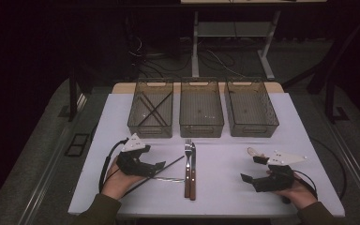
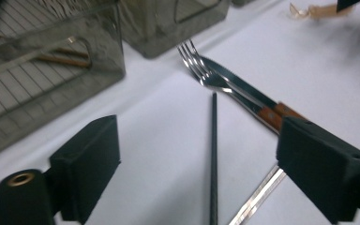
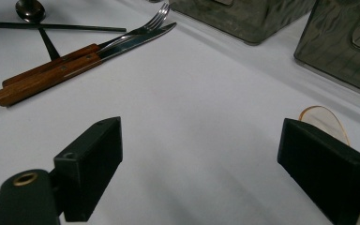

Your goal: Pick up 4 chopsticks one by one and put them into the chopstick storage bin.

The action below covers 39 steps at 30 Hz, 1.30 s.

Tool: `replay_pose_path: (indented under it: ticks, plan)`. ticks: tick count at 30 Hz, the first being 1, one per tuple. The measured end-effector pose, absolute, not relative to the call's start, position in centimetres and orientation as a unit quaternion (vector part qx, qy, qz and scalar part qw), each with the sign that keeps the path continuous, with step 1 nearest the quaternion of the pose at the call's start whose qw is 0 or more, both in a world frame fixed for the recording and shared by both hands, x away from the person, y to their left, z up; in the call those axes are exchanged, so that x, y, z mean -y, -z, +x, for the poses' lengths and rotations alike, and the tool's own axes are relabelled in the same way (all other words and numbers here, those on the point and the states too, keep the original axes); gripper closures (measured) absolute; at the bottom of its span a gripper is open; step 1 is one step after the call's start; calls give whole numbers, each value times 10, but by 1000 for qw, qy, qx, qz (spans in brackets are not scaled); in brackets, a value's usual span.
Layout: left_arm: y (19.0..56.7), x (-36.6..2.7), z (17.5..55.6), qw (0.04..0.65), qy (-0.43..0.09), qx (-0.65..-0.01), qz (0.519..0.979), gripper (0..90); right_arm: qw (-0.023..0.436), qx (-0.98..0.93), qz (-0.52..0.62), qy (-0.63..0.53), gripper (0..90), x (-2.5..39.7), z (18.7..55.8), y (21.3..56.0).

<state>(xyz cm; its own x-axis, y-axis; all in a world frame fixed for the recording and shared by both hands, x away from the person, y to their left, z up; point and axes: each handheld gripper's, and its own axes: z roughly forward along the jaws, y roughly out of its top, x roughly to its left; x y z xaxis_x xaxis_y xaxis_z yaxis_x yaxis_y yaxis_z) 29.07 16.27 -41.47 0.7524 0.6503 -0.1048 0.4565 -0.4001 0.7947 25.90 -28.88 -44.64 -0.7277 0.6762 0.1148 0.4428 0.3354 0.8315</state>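
Observation:
A fork (image 1: 187, 149) and a knife (image 1: 193, 154) with wooden handles lie side by side at the table's centre. A black chopstick (image 1: 161, 171) runs diagonally from my left gripper (image 1: 153, 159) towards them. In the left gripper view the chopstick (image 2: 213, 154) lies between the open jaws of the left gripper (image 2: 199, 154), with a slim metal utensil (image 2: 258, 194) beside it. My right gripper (image 1: 252, 169) stands open and empty near a clear plastic spoon (image 1: 253, 152). In the right gripper view the right gripper (image 3: 206, 150) has that spoon (image 3: 323, 122) just beyond its right jaw.
Three translucent grey bins stand in a row at the back: the left bin (image 1: 151, 124) holds crossed dark chopsticks, the middle bin (image 1: 201, 126) and right bin (image 1: 251, 127) look bare. White table (image 1: 229, 187) between the grippers is open.

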Motion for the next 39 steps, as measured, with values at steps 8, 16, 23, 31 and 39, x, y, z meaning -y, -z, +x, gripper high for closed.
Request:
replay_pose_path:
  ticks: [8,16,23,31,39]
  plan:
    - [424,-171,280,420,-95,-333,839,413,128,-808,344,-460,140,288,258,446]
    - [429,-170,277,393,-75,-336,853,699,126,-809,345,-459,140,288,259,446]
    - [434,-167,278,366,-61,-325,870,801,126,-809,344,-459,140,288,259,446]
    - [437,-166,280,355,-55,-330,873,825,126,-809,344,-459,140,287,259,447]
    - [440,-165,280,344,-54,-330,877,825,125,-810,343,-459,140,287,259,447]
